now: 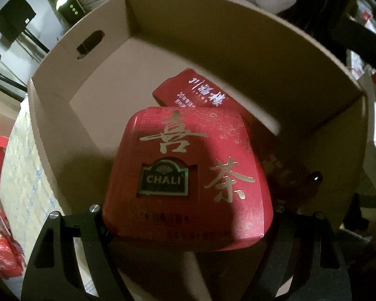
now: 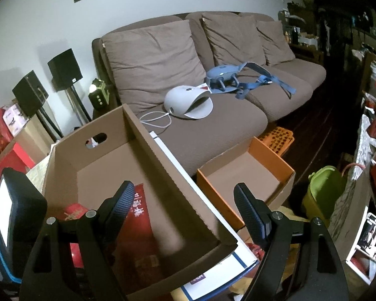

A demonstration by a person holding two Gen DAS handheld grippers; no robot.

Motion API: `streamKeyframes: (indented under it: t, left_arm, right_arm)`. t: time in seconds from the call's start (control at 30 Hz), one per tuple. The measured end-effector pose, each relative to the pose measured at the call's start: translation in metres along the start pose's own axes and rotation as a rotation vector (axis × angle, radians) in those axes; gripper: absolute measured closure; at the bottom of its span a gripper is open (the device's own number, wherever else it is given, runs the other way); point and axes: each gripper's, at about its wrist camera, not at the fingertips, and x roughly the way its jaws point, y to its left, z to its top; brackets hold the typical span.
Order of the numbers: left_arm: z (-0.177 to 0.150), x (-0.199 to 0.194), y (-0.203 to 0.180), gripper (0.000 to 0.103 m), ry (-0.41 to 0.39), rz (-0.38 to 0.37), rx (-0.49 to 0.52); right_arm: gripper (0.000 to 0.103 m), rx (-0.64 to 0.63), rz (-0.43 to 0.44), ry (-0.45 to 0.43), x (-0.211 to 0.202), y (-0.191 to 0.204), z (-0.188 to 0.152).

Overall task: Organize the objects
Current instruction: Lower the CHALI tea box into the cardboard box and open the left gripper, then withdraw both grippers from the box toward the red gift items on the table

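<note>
My left gripper (image 1: pixel 188 215) is shut on a red CHALI tea box (image 1: pixel 188 165) with gold lettering, its fingers pressing the box's two sides. It points steeply down into a large open cardboard box (image 1: pixel 163 25). On the box floor beyond lies a flat red packet (image 1: pixel 200 92) with white lettering. In the right wrist view my right gripper (image 2: pixel 185 208) stands open and empty above the near corner of the same cardboard box (image 2: pixel 148 155), where the red packet (image 2: pixel 140 215) shows inside.
A smaller orange-edged cardboard box (image 2: pixel 248 175) stands open to the right of the big one. A green container (image 2: pixel 323 190) sits further right. Behind them is a brown sofa (image 2: pixel 213 135) bearing a white device and a blue harness. Speakers (image 2: pixel 65 70) and red boxes are at the left.
</note>
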Motion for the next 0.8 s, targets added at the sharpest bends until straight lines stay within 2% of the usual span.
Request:
streamKeyframes:
  t: [0.17,0.23,0.3,0.43,0.63,0.8]
  left_arm:
    - [-0.001,-0.005,0.004,0.023,-0.005,-0.007,-0.013]
    - [0.0,-0.014,0.009,0.022,-0.036,-0.019,-0.044]
    - [0.002,-0.026,0.015,0.017,-0.069,-0.022,-0.077]
    - [0.003,-0.053,0.028,0.017,-0.124,-0.036,-0.12]
    - [-0.005,-0.069,0.051,0.017,-0.191,-0.029,-0.16]
    - [-0.02,-0.087,0.076,0.017,-0.271,-0.086,-0.255]
  right_arm:
    - [0.02,0.001,0.002,-0.001,0.0,0.0,0.0]
    - [0.02,0.0,0.005,0.001,0.001,0.001,0.0]
    - [0.02,0.003,0.011,0.003,0.001,0.001,0.0]
    - [0.02,0.006,0.013,-0.006,-0.001,0.0,0.001]
    - [0.02,0.005,0.019,-0.006,-0.001,0.001,0.001]
    - [0.02,-0.003,0.034,-0.008,-0.002,0.004,0.0]
